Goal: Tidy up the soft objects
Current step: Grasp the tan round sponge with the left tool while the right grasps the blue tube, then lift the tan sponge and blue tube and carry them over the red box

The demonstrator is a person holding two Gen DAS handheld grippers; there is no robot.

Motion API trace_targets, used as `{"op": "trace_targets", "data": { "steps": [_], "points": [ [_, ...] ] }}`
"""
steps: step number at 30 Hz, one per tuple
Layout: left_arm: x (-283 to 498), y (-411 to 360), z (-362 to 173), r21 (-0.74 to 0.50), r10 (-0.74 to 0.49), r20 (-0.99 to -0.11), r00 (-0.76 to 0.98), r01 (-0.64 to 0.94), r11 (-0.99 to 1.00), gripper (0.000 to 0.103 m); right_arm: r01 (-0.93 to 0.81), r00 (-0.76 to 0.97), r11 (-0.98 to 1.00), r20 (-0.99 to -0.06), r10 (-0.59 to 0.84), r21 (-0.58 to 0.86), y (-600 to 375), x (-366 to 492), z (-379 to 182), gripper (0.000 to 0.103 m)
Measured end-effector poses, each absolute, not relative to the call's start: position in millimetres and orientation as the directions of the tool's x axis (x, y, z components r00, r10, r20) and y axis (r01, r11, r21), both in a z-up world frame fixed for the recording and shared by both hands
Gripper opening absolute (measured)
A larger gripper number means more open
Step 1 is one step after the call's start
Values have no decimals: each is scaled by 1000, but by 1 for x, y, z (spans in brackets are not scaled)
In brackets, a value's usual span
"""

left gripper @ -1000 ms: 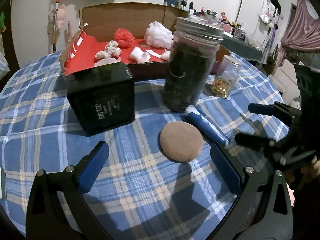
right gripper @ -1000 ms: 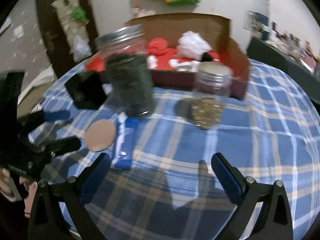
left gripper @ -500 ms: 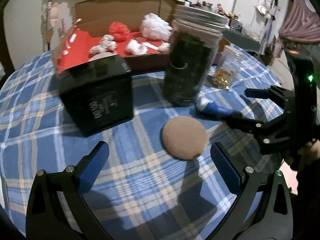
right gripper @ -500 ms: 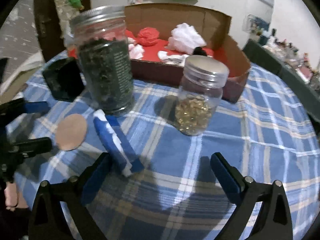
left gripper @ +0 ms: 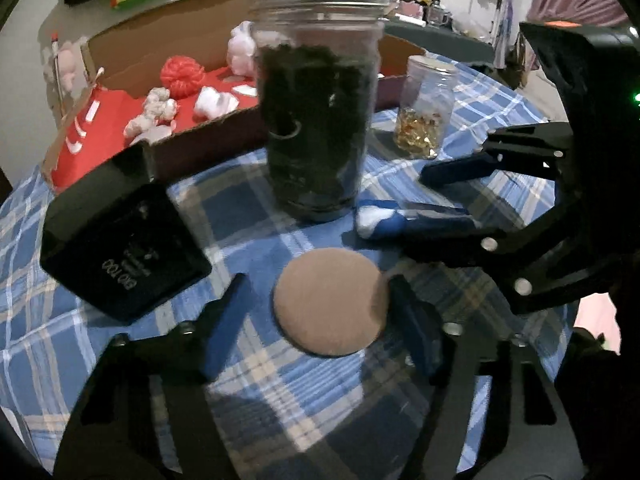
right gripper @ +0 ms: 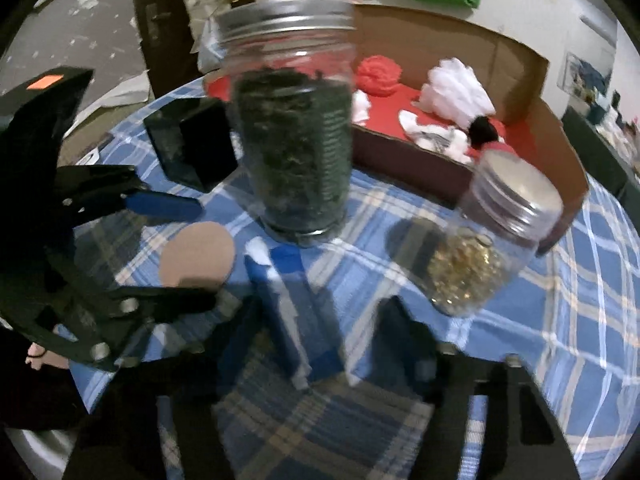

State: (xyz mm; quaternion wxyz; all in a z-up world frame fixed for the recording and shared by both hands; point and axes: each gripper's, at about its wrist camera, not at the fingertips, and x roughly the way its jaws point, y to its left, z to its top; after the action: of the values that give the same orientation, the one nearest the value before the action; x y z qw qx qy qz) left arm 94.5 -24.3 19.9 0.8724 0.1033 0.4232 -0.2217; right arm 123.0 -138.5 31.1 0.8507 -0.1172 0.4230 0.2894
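Both our tongs are closing, each around its own soft thing. Our left gripper (left gripper: 320,320) straddles the tan pad (left gripper: 331,301), which lies flat on the checked cloth (left gripper: 48,344); the right finger (left gripper: 414,334) sits at the pad's edge, while the left one stands a little off it, so the pad is not yet pinched. Our right gripper (right gripper: 320,344) straddles the blue sock (right gripper: 294,312), which lies on the cloth just in front of the big jar (right gripper: 294,120) of dark stuff; blur keeps us from telling whether the fingers touch it. Left of the jar stands a black box (left gripper: 120,240), and right of it a small jar (right gripper: 480,248) with gold bits. Behind them, the cardboard tray (left gripper: 168,36) with its red lining holds white puffs (right gripper: 456,92) and a red ball (left gripper: 182,74).
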Motion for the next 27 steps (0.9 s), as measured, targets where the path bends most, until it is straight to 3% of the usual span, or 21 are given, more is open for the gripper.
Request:
{"op": "trace_targets", "data": {
  "steps": [1,11,27],
  "points": [
    [93,-26,20,1,-301,-777,553,479,878,49,-602,475,797,-780,407,49,-137,119,32,36],
    [75,-20,48,-63,-384,-715,584,494,867,48,-504,607,862,-685,403,60,-147,86,68,28],
    [73,-9,61,-87,-395,-696,600,475,876,48,-489,610,869,-682,403,76,-154,77,67,21]
  ]
}}
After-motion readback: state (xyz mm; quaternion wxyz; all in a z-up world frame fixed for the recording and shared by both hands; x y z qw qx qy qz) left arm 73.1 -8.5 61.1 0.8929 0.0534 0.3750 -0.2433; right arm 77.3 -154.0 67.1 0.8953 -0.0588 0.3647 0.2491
